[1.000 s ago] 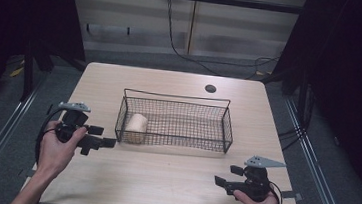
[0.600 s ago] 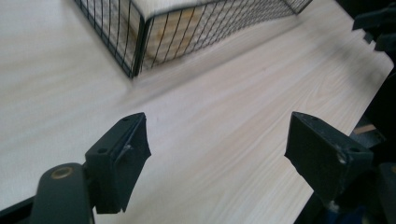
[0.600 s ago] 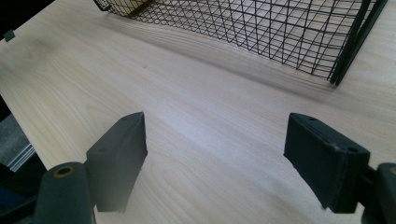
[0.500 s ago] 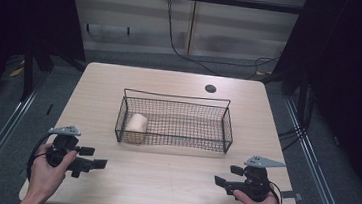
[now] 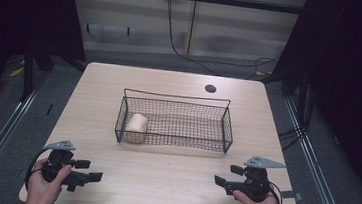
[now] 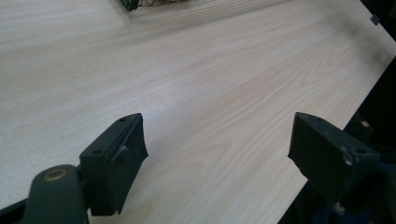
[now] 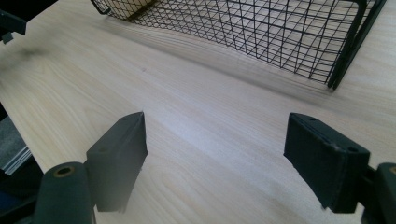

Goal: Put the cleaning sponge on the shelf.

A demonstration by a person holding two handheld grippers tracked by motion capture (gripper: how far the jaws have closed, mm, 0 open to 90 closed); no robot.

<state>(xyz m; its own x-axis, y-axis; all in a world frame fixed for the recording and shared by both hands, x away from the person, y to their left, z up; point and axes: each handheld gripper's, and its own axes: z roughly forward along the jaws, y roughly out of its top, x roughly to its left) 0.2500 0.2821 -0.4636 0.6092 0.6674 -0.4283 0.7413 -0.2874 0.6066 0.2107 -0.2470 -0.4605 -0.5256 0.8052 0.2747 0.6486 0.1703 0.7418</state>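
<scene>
The left gripper (image 5: 84, 170) sits at the worktop's (image 5: 160, 190) near left corner, its jaws just opened wide with nothing between them. The right gripper (image 5: 227, 176) rests at the near right corner, jaws wide and empty too. The roll (image 5: 136, 126) lies inside the wire basket (image 5: 226, 129), at its left end. The placing looks finished; any next move would mean reaching back toward the basket.

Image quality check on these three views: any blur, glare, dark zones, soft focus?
High view: table evenly lit, surroundings nearly black, wire basket and the roll in it sharp. Left gripper view: bright sheen on the wood, jaws close up and slightly soft, lower right corner dark. Right gripper view: basket mesh crisp with its shadow on the table, the left-hand jaw edge soft.
</scene>
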